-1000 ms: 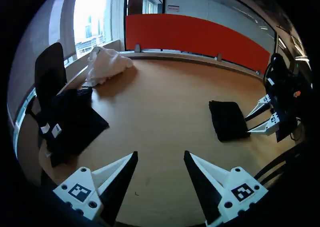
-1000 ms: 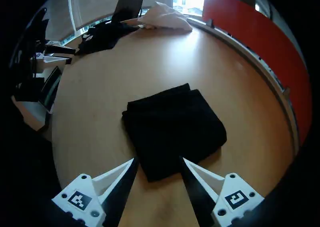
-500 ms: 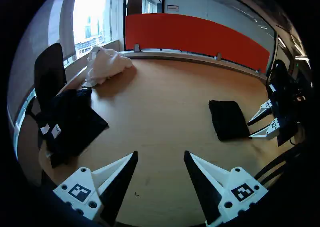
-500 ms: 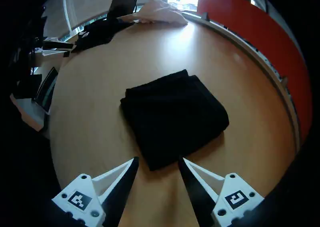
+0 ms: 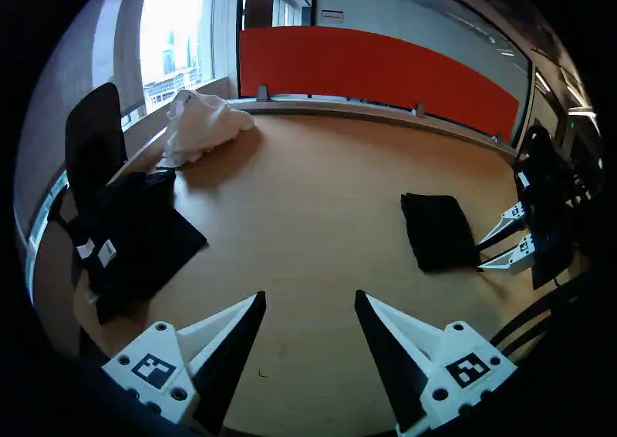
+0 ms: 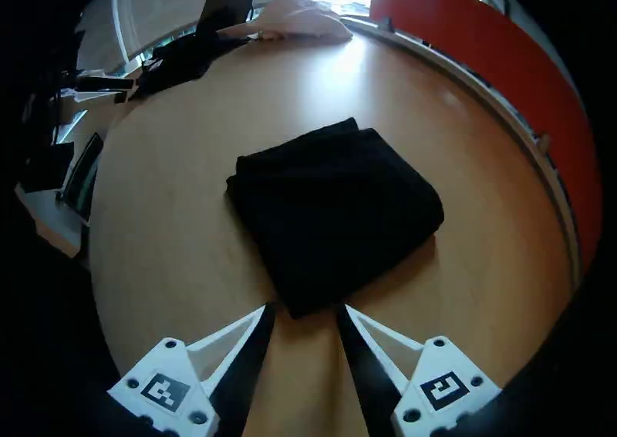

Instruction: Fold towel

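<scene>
A black towel [image 6: 335, 210], folded into a thick rectangle, lies flat on the round wooden table [image 6: 185, 229]. My right gripper [image 6: 305, 309] hovers low over the table, open, and the towel's near corner reaches just up to the gap between its fingertips. In the left gripper view the same towel [image 5: 436, 229] lies far right, with the right gripper [image 5: 480, 253] at its far edge. My left gripper [image 5: 308, 298] stands open over bare wood, well away from the towel and holding nothing.
A crumpled white cloth [image 5: 199, 122] lies at the table's far side near the window. Dark cloths [image 5: 131, 236] are piled at the left edge beside a black office chair [image 5: 92, 136]. A red partition [image 5: 370, 71] runs behind the table.
My right gripper has drawn back, so the towel's near corner has gone from between the fingers to their tips. Its fingers have narrowed slightly. The left gripper has stayed still.
</scene>
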The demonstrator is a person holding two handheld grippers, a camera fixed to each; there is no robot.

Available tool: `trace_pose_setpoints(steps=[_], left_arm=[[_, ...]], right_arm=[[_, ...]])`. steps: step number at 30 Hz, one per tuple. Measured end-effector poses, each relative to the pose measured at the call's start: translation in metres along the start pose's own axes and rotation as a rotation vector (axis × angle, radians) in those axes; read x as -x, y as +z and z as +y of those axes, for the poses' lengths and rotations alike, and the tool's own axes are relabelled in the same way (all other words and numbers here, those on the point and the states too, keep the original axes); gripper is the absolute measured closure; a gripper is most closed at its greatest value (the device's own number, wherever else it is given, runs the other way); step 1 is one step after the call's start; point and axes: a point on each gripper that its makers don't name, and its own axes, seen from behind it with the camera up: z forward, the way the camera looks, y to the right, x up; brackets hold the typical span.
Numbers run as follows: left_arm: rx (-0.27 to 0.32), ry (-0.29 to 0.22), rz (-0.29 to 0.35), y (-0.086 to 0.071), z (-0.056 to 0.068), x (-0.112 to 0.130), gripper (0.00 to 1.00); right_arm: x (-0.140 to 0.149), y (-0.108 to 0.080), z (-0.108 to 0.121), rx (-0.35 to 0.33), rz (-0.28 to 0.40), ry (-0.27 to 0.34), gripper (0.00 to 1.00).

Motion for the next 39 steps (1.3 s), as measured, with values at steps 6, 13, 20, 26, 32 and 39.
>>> trace_pose_setpoints(steps=[6, 13, 20, 26, 32, 39], left_arm=[[0.002, 0.000, 0.000, -0.001, 0.000, 0.001, 0.15], [0.002, 0.003, -0.002, -0.001, -0.001, 0.001, 0.15], [0.004, 0.004, -0.001, -0.001, -0.001, 0.001, 0.15], [0.009, 0.001, -0.001, 0.000, 0.000, 0.002, 0.15], [0.014, 0.002, 0.003, 0.000, 0.000, 0.000, 0.15], [0.023, 0.010, 0.010, 0.000, 0.001, -0.003, 0.15]], right_arm=[[0.001, 0.000, 0.005, 0.032, 0.007, 0.018, 0.72], [0.000, -0.003, 0.005, 0.030, 0.016, 0.029, 0.93], [-0.006, -0.007, 0.004, 0.020, 0.032, 0.029, 0.95], [-0.015, -0.015, 0.007, 0.028, 0.050, 0.023, 0.96], [-0.036, -0.028, 0.014, 0.044, 0.088, 0.009, 0.96], [-0.069, -0.049, 0.027, 0.068, 0.146, -0.021, 0.96]])
